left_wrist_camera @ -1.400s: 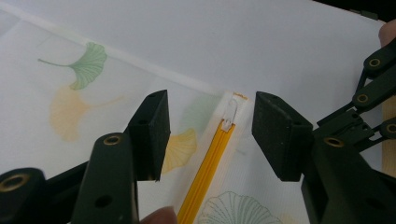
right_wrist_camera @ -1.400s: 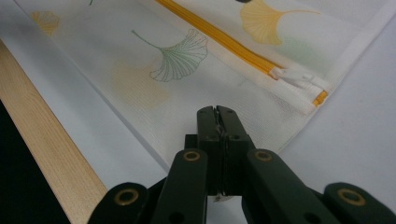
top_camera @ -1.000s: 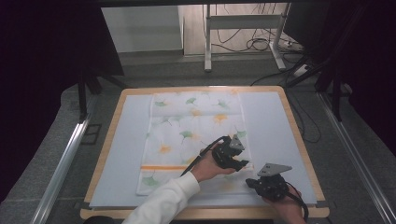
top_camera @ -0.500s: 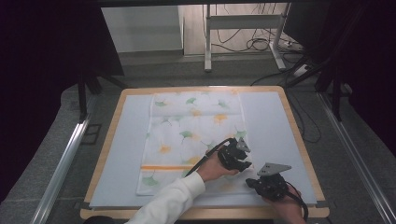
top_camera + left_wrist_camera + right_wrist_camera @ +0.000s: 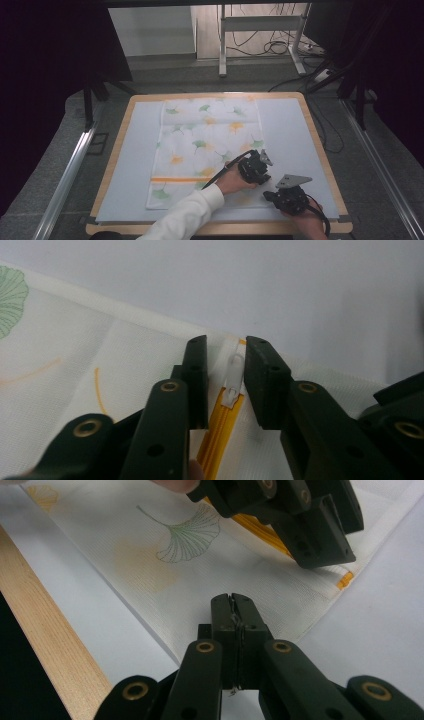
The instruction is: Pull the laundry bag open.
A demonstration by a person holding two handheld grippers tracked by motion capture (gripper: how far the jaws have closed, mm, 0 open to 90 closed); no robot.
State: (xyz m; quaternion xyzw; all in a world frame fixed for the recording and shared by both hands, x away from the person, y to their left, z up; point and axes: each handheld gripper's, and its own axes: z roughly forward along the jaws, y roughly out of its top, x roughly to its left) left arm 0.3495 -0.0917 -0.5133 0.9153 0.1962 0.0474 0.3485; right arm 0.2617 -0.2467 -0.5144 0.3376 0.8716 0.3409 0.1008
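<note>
A white cloth [image 5: 205, 145] printed with green and orange ginkgo leaves lies flat on the white mat [image 5: 285, 125]. An orange stripe [image 5: 175, 179] crosses its near part. At the stripe's right end sits a white zipper pull [image 5: 232, 375] on orange tape. My left gripper [image 5: 257, 167] is open there, and in the left gripper view [image 5: 226, 347] its jaws stand either side of the pull without touching it. My right gripper [image 5: 287, 197] is at the cloth's near right corner. In the right gripper view [image 5: 233, 600] it is shut, with a thin edge of cloth pinched between the jaws.
A wooden rim [image 5: 320, 145] frames the mat; its near edge [image 5: 55, 645] runs close beside my right gripper. Bare mat lies left and right of the cloth. Beyond the table are metal rails [image 5: 65, 180], a stand and cables [image 5: 280, 47] on the floor.
My left gripper has shifted slightly right and toward the near side along the cloth's right edge. The right gripper has stayed put.
</note>
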